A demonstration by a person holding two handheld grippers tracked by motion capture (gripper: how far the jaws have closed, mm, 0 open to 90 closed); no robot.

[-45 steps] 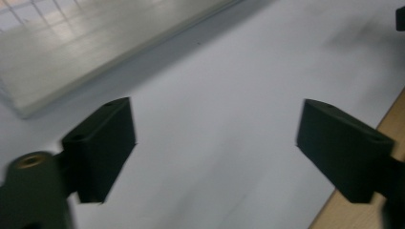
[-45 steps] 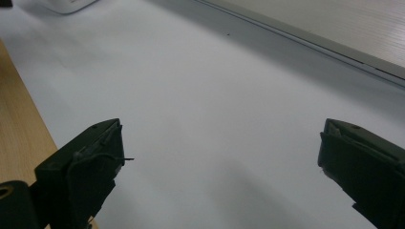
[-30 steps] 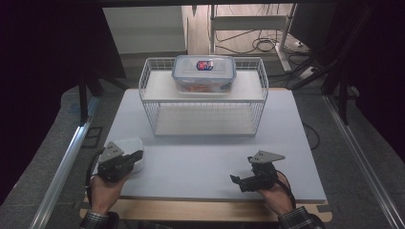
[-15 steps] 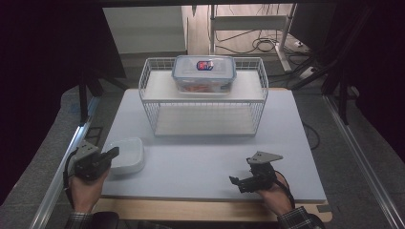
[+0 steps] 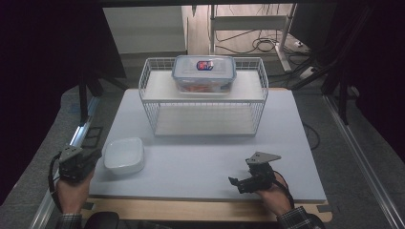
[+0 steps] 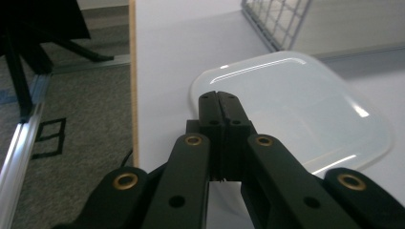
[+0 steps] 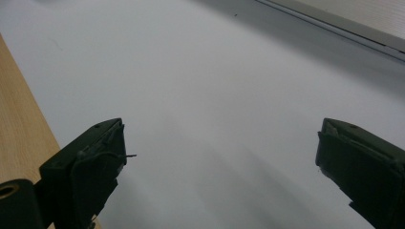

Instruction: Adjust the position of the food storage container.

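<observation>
A: Where was the dish (image 5: 124, 155)?
B: On the board (image 5: 200, 157), in front of the rack (image 5: 203, 98) and off its left corner, near the board's left edge. Upright, looked empty.

A: Left gripper (image 5: 93, 155)?
B: Just left of the dish, hanging off the board's edge. Jaws pressed flat together, nothing in them. In the left gripper view the tips (image 6: 219, 102) pointed at the dish's near rim (image 6: 291, 109), maybe brushing it, couldn't tell.

A: Right gripper (image 5: 239, 183)?
B: Well right of the dish, low at the board's front edge. Jaws wide, nothing between them.

A: Step?
B: My read: lining up for a grab on the dish, not gripped yet. Next move needed the left jaws opened, then closed over the near rim. Shut tips would only shove it.

A: Anything else?
B: A lidded box (image 5: 204, 72) sat on the rack's top shelf, far behind the dish. Lower shelf bare.
</observation>
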